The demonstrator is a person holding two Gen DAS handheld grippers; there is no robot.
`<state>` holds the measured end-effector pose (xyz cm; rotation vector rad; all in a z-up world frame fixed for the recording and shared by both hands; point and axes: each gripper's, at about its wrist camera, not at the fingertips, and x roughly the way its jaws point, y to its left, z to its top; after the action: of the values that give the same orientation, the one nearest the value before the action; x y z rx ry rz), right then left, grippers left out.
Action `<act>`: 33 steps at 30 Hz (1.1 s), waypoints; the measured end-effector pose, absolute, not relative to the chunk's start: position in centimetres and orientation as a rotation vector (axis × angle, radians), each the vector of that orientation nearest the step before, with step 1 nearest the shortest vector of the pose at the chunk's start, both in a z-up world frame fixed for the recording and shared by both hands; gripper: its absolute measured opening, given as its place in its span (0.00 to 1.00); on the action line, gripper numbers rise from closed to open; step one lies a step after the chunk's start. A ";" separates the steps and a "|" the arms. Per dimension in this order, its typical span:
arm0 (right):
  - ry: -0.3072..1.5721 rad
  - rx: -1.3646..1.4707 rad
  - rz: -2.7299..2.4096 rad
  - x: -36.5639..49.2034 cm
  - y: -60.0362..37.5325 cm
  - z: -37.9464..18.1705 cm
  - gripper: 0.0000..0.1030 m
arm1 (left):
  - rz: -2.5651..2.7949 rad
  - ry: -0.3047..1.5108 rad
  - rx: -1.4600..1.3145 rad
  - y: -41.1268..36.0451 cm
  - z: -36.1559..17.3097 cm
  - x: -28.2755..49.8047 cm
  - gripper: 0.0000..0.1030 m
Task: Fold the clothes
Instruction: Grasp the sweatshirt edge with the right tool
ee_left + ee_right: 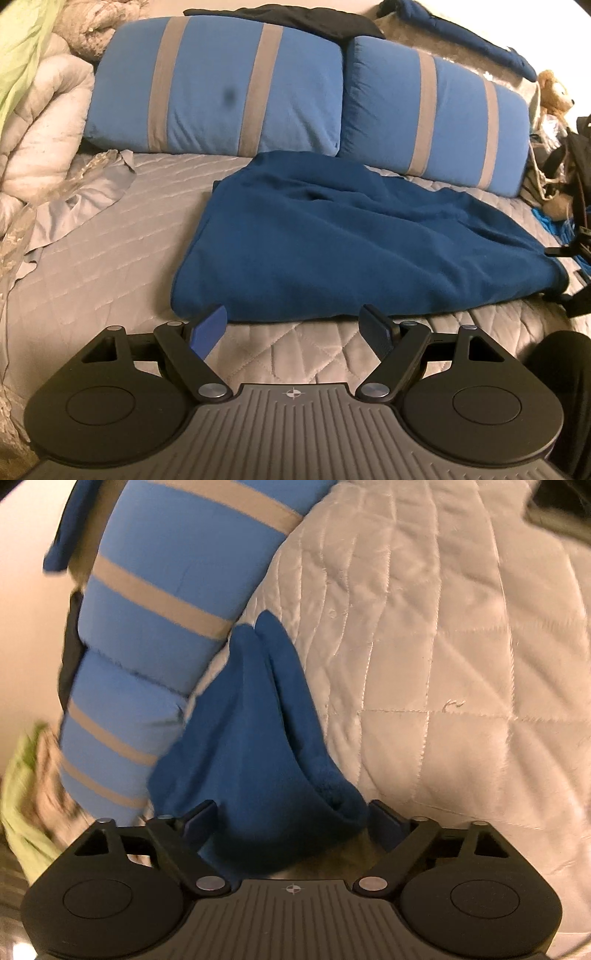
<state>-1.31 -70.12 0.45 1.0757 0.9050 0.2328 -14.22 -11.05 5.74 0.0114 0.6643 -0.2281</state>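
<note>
Left gripper (293, 328): jaws spread, empty, just short of the fleece's near edge.
Right gripper (291, 821): jaws apart, a fleece fold bunched between them; grip unclear.
Fleece (332, 243): dark blue, rumpled on the quilt (110, 266) below two striped pillows (221, 88).
Open room: bare quilt left of the fleece.
Right view only: fleece (258, 738) corner close up.

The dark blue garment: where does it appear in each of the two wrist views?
Left wrist: the dark blue garment lies spread at centre on the grey quilt, beyond the open fingers.
Right wrist: the garment runs bunched from centre down between the fingers.
Shared landmark: the blue striped pillows, behind it in both.
</note>
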 end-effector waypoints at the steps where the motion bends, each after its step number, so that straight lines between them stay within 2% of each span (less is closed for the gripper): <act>1: 0.896 1.092 0.229 -1.2 -70.1 0.2 0.74 | -0.231 0.671 0.011 -11.0 5.7 -14.1 0.76; 8: 0.874 1.114 0.207 -0.5 -70.0 -0.5 0.54 | -0.251 0.711 0.008 -11.1 5.4 -13.6 0.76; 10: 0.879 1.113 0.206 -0.3 -70.0 -0.6 0.45 | -0.251 0.717 0.012 -11.2 5.4 -13.5 0.76; 12: 0.881 1.111 0.209 0.0 -70.1 -0.5 0.27 | -0.250 0.725 0.017 -11.3 5.4 -13.4 0.76; 14: 0.870 1.092 0.216 0.3 -70.0 0.1 0.22 | -0.251 0.736 0.022 -11.4 5.3 -13.3 0.76; 23: 0.743 0.793 0.330 1.0 -66.6 8.3 0.19 | -0.237 0.753 0.051 -11.8 5.2 -13.2 0.76; 33: 0.716 0.670 0.400 0.9 -62.6 12.2 0.19 | -0.221 0.746 0.066 -12.0 5.4 -13.4 0.76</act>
<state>0.94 -62.55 12.19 0.6704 0.7158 0.4004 -13.39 -12.01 5.35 0.0660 0.7458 -0.2208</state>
